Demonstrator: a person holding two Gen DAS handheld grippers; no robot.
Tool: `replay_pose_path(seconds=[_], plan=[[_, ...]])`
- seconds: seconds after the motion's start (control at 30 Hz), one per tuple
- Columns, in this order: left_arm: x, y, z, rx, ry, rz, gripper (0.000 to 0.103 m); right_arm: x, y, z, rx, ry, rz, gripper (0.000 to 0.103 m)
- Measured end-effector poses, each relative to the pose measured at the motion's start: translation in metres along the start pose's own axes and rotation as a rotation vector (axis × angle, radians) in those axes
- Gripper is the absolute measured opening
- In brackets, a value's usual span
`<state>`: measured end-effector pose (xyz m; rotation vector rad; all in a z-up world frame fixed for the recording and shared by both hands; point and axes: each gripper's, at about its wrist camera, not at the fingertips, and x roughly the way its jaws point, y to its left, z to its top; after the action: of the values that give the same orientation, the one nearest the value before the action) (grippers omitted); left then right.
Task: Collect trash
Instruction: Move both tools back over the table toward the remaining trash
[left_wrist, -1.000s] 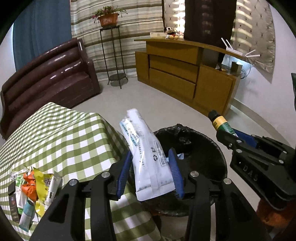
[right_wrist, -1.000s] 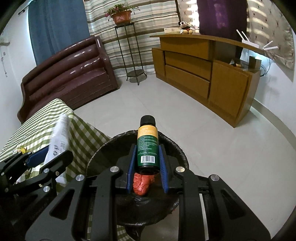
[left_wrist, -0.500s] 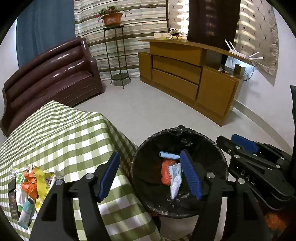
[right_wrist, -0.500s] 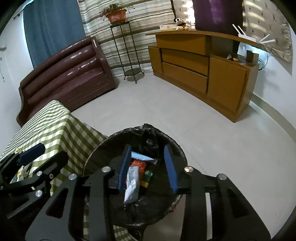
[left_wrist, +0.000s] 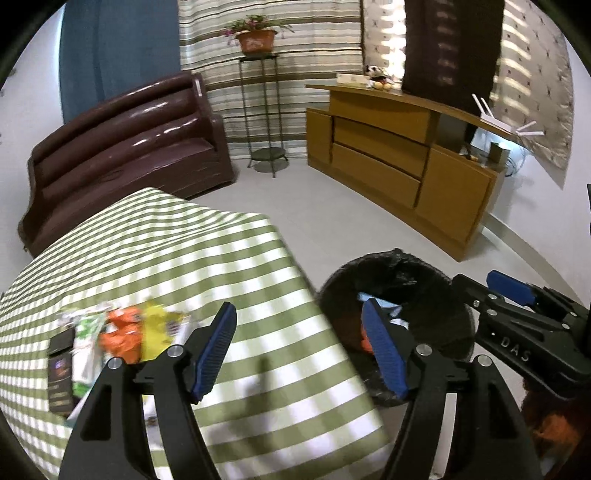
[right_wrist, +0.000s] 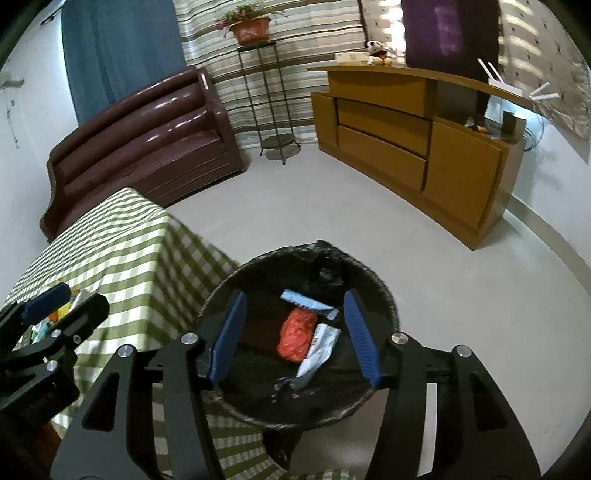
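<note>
My right gripper (right_wrist: 295, 295) hangs over the black-lined trash bin (right_wrist: 386, 295); its jaws are opening with nothing between them. Inside the bin lie an orange crumpled wrapper (right_wrist: 297, 334), a white packet (right_wrist: 319, 349) and a blue-and-white strip (right_wrist: 306, 301). My left gripper (left_wrist: 299, 306) is over the corner of the green checked table (left_wrist: 166, 251), its jaws also opening and empty. A pile of wrappers (left_wrist: 122, 332) lies on the table, left of the left finger. The bin (left_wrist: 424, 280) is to its right, with the right gripper (left_wrist: 484, 286) beyond it.
A dark brown sofa (left_wrist: 125, 147) stands behind the table. A metal plant stand (left_wrist: 264, 110) with a potted plant stands by the striped curtain. A long wooden cabinet (left_wrist: 406, 158) runs along the right wall. Pale tiled floor (right_wrist: 332, 206) lies between them.
The left gripper let go of the white packet and the right one of the green bottle; both dropped into the bin. Both jaws widened. The left gripper swung left over the table.
</note>
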<state>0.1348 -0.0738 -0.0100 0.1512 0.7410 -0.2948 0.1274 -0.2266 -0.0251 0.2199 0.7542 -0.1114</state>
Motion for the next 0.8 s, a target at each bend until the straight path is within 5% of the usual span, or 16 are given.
replay_pose_path(seconds=[0.8], plan=[[-0.058,0.141,-0.063,-0.164,0.008,0.188,0.069,-0.018,0.157,-0.028,-0.178,0.056,0.174,0.054]])
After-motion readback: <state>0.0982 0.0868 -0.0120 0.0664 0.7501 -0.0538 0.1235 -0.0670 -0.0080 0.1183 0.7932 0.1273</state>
